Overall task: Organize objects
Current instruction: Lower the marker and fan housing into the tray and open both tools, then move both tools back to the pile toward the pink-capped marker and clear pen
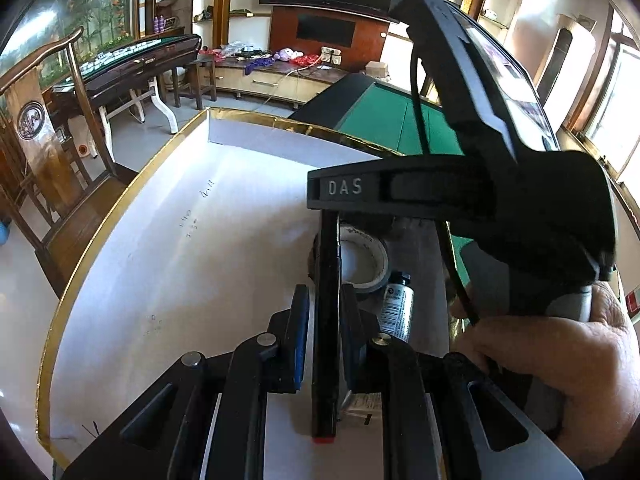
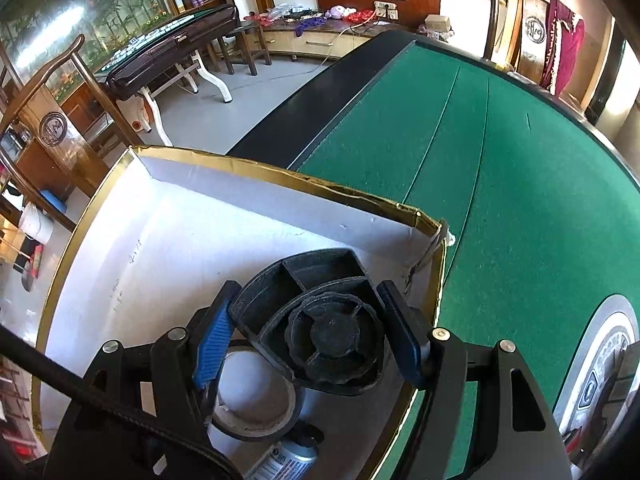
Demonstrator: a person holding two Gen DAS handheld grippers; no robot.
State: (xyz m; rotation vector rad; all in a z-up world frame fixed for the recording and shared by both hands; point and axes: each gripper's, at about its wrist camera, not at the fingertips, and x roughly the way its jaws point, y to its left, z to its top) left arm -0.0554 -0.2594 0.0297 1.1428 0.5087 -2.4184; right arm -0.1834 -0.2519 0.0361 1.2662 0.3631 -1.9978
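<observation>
Both wrist cameras close above white tray (image 1: 180,240), angled steeply down; shared: tray, tape roll (image 2: 256,404), green table (image 2: 500,200).

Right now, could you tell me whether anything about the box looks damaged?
Yes. The box's gold rim is crumpled and torn at its far right corner, beside the green table; the wall there is split.

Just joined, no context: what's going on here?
A person is sorting items into a white gold-rimmed box on a green table. The left tool is shut on a flat black bar; the right tool grips a black knobbed part over the box. A tape roll and small bottle lie inside.
</observation>
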